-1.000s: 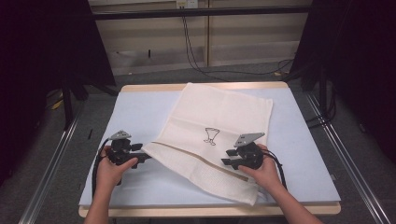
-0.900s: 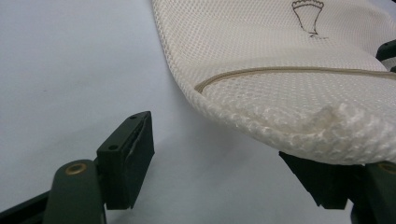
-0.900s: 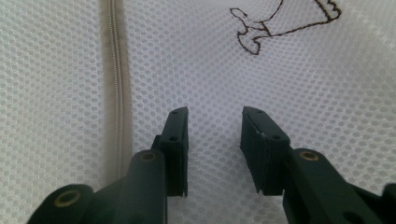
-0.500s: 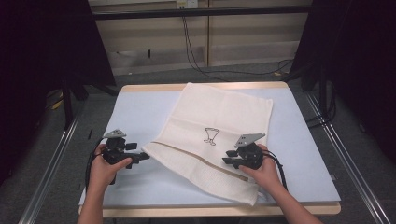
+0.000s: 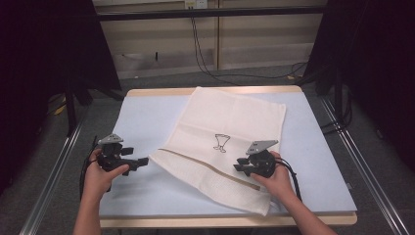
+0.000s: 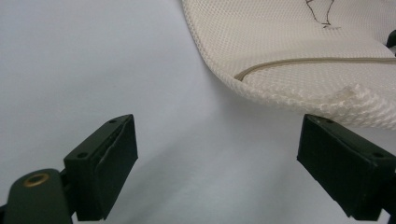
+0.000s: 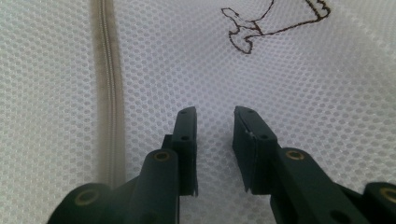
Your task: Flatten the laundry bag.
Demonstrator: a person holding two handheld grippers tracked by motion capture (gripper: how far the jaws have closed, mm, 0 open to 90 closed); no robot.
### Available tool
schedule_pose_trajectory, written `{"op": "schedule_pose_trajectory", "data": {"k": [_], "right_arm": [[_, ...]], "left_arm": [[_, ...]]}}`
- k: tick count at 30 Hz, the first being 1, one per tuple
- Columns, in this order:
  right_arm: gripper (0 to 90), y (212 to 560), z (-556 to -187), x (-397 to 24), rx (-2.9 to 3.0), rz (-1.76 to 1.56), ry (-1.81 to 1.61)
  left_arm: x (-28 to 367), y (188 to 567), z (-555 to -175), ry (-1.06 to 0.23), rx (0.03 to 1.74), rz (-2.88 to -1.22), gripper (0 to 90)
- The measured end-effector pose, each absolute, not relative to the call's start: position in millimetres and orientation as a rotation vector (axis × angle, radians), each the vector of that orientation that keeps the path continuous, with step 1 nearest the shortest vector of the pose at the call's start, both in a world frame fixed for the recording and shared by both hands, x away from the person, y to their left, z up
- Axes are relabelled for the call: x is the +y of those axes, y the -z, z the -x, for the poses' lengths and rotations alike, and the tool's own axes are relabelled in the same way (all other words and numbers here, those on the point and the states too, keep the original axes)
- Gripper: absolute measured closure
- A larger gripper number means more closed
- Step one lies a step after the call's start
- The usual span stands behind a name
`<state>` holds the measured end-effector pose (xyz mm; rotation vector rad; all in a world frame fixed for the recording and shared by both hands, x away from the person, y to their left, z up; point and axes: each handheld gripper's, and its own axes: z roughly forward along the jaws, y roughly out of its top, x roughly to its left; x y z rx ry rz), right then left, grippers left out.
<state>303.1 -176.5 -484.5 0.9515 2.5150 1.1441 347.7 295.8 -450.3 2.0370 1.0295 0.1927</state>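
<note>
- Left gripper (image 5: 140, 161): jaws stand wide apart with only bare table surface between them; they have just been opening. Nothing is held. In the left gripper view the pads are both clear of the fabric, with the bag's corner just beyond the right-hand pad.
- Left gripper sits just off the near left corner of the mesh bag (image 5: 230, 142), close to it but not touching, held by the person's left hand (image 5: 100, 175).
- Right gripper (image 5: 238, 168): jaws stand a narrow gap apart and have just been closing. In the right gripper view (image 7: 215, 149) the mesh shows flat through the gap, with no fold pinched between the pads; released, not grasping.
- Right gripper hovers over the near right part of the mesh bag, just to the bag's right of the zipper (image 7: 108, 93), and near side of the printed drawing (image 5: 221, 142). The person's right hand (image 5: 276, 178) rests at the bag's near right edge.
- Mesh bag: cream, honeycomb weave, lying flat and skewed on the table (image 5: 147, 117), its far edge near the table's far edge, its near corner close to the table's near edge.
- Zipper: beige line running across the bag's near portion, from the near left corner toward the right gripper.
- Drawing: dark outline figure at about the bag's middle.
- Table: pale blue top with wooden rim; the bag covers its middle and right of middle.
</note>
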Motion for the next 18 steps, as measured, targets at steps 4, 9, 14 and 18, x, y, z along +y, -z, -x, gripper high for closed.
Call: {"op": "schedule_pose_trajectory", "data": {"k": [4,9,14,18], "right_arm": [[70.3,484,-302,-176,2.511,-0.959,-1.137],[70.2,484,-302,-175,2.506,-0.951,-1.131],[68.7,484,-301,-175,2.504,-0.952,-1.131],[61.2,483,-299,-176,2.489,-0.951,-1.129]], "left_arm": [[299,447,-347,-0.202,1.031,-2.018,13.8],[297,447,-347,-0.182,1.021,-2.01,14.0],[286,453,-350,-0.133,1.023,-2.018,17.1],[276,458,-352,-0.096,1.048,-2.001,21.6]]}}
